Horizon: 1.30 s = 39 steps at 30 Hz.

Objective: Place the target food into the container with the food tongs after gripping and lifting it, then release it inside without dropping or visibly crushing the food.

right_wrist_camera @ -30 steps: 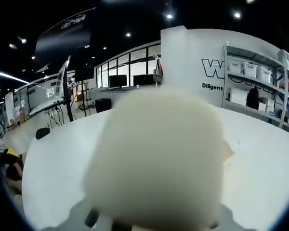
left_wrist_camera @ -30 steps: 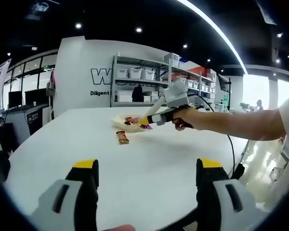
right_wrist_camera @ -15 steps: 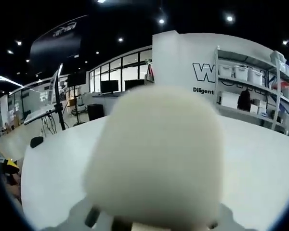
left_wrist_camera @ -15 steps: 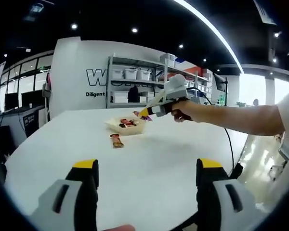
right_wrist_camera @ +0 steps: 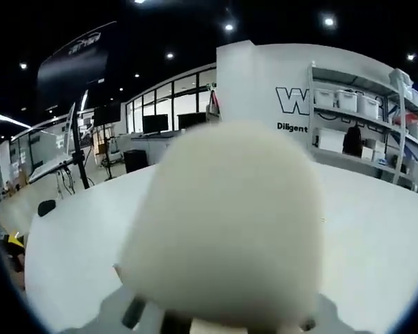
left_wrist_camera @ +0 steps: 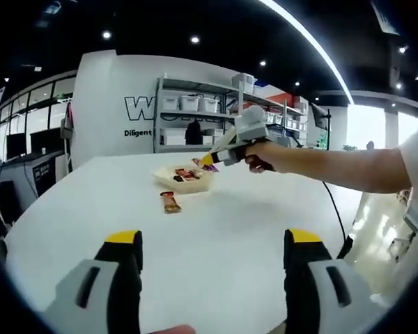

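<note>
1. The right claw (left_wrist_camera: pixel 210 160) pinches a small purple food piece (left_wrist_camera: pixel 214 167), held just above the shallow cream tray (left_wrist_camera: pixel 183 182) on the white bench (left_wrist_camera: pixel 209 229).
2. A brown snack bar (left_wrist_camera: pixel 170 202) lies flat beside the tray.
3. The left claw (left_wrist_camera: pixel 214 243) is wide apart, holding nothing, far back.

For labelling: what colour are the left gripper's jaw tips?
Yellow, on dark jaws; left gripper shows it best in the left gripper view.
</note>
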{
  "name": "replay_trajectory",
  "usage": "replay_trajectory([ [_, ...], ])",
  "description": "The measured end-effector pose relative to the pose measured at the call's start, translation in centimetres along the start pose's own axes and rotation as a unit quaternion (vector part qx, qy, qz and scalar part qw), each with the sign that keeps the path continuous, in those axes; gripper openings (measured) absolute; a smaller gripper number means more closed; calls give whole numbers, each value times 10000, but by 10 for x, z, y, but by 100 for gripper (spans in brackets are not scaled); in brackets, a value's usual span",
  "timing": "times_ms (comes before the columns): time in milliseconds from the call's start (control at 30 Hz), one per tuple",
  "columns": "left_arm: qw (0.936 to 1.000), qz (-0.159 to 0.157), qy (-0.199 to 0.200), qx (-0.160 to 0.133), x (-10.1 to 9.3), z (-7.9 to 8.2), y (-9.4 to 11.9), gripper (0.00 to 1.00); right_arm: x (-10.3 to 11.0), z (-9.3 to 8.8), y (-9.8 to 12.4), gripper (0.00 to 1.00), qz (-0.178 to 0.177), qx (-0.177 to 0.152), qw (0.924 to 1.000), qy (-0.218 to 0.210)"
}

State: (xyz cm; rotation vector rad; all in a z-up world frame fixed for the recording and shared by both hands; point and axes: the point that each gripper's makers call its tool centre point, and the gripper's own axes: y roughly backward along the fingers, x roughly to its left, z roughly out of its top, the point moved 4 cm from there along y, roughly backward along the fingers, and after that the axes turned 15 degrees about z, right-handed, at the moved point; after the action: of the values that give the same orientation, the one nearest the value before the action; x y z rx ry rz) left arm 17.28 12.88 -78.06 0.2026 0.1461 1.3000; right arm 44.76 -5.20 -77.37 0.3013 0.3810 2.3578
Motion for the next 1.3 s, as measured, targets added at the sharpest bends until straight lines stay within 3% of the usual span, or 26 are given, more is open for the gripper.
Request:
replay_trajectory([
  [567,9994,166,-6,290,11,-14,-15,88,-31,-7,-29,16,-103,30,9998,-166],
  [767,9992,195,-8,338,14,-16,-17,87,-49,-18,-42,15,-119,192,9983,-540],
  [933,9991,232,-6,364,18,-18,-19,86,-57,-19,-45,15,-125,107,9972,-726],
  [1300,9989,279,48,381,23,-21,-23,85,-70,-25,-56,16,-318,248,9977,-538],
])
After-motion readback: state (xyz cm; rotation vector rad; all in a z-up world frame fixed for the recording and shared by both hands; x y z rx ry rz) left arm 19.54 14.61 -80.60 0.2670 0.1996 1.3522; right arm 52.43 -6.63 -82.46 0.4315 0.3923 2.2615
